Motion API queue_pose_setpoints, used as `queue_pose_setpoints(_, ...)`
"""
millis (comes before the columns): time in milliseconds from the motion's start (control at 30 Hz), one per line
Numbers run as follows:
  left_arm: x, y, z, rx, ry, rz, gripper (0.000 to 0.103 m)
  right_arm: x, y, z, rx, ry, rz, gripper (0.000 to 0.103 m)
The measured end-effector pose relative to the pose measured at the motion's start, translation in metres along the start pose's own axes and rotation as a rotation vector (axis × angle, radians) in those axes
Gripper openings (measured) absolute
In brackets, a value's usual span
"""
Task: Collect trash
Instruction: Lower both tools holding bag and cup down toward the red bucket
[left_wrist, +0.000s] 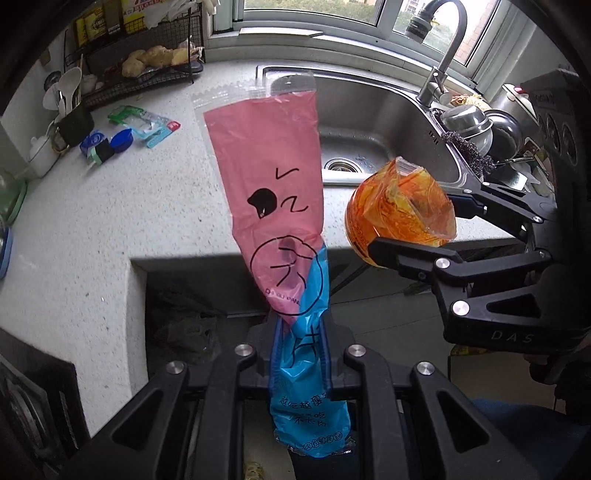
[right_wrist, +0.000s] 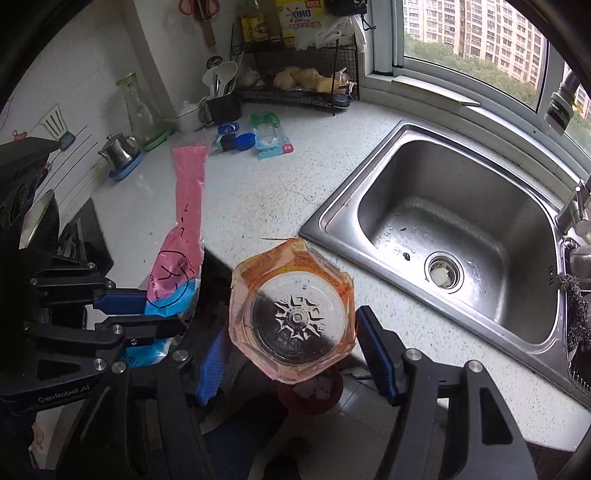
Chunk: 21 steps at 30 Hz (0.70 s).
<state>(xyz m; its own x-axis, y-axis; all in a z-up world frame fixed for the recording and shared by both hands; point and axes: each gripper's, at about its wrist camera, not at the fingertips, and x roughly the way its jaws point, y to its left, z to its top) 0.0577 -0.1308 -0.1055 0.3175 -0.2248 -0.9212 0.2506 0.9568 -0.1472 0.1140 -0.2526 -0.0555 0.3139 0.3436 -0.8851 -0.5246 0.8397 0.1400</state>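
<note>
A long pink and blue plastic wrapper (left_wrist: 266, 166) sticks up from my left gripper (left_wrist: 299, 326), which is shut on its blue lower end. In the right wrist view the same wrapper (right_wrist: 186, 206) hangs over the counter edge, pinched by the left gripper (right_wrist: 166, 312). My right gripper (right_wrist: 293, 350) is shut on a crumpled orange plastic cup (right_wrist: 291, 314), whose clear round bottom faces the camera. The left wrist view shows that cup (left_wrist: 399, 206) between the right gripper's (left_wrist: 410, 229) black fingers, in front of the sink. Both grippers are held in the air beyond the counter's front edge.
A green and blue package (right_wrist: 271, 136) and blue caps (right_wrist: 236, 140) lie on the speckled counter (right_wrist: 258, 192) near a wire rack (right_wrist: 295, 85). The steel sink (right_wrist: 373, 206) and tap (left_wrist: 439, 74) are to the right. A red bin (right_wrist: 317, 395) stands on the floor below.
</note>
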Motion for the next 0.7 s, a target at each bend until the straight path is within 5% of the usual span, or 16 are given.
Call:
queue_pose_setpoints(367,0.028,-0.014,-0.049,-0.008,0.095,-0.056,0.015,0.013,0.010,-0.049,-0.016,0.068,0.014,0.063)
queue_pose_setpoints(700,0.100,-0.008,-0.080,-0.025,0.227,-0.105,0.015,0.069,0.008,-0.095,0.007,0.187,0.028,0.063)
